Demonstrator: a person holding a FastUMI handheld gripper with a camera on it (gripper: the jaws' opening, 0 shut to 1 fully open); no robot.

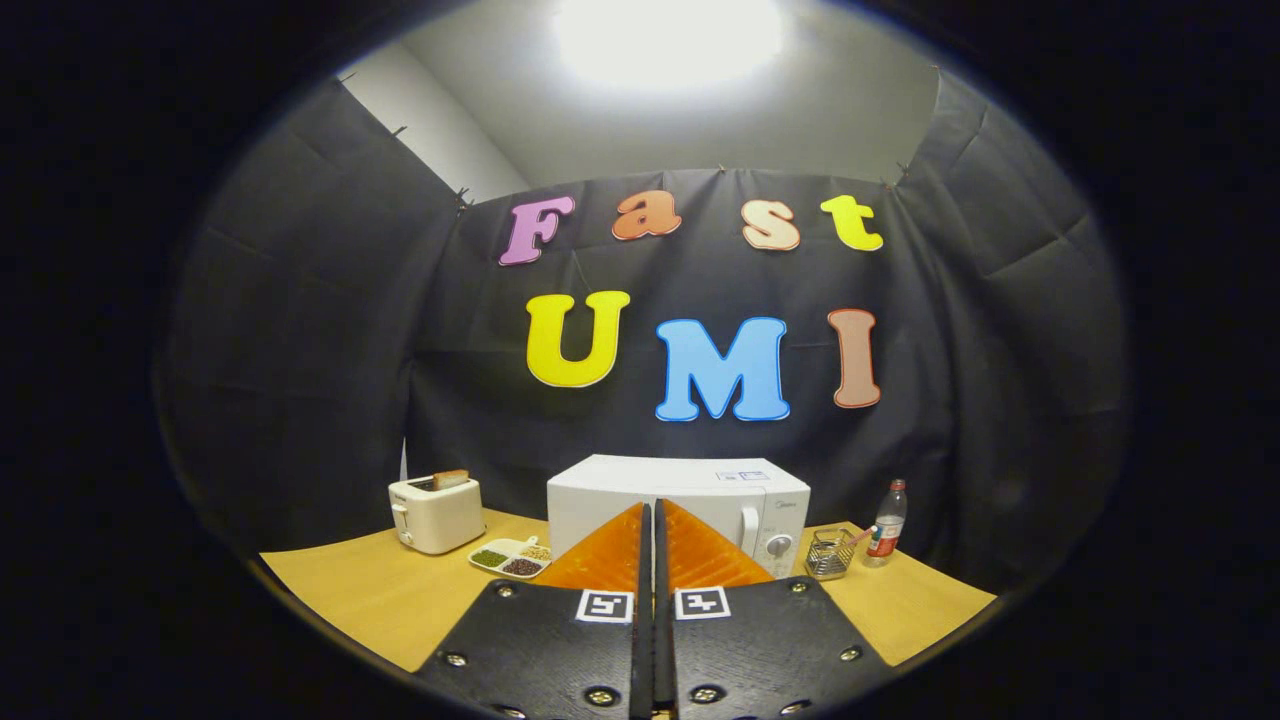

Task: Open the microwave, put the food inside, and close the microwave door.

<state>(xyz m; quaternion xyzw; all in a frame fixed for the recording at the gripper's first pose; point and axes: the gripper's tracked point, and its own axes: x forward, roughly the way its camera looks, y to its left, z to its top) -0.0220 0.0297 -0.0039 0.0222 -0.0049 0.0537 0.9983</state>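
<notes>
Tongs point(652, 530) sit pressed together, empty, facing the closed microwave point(690, 495); I'd spread them before reaching for its door handle point(749, 530).

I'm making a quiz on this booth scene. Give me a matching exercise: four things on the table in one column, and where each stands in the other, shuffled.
Things:
1. toaster
2. divided dish
3. wire basket
4. bottle

Places:
a. between microwave and bottle
b. farthest from the toaster
c. far side of the dish from the microwave
d. between toaster and microwave

The claw is shut, empty, pointing at the microwave.

Pairs: 1-c, 2-d, 3-a, 4-b
</notes>
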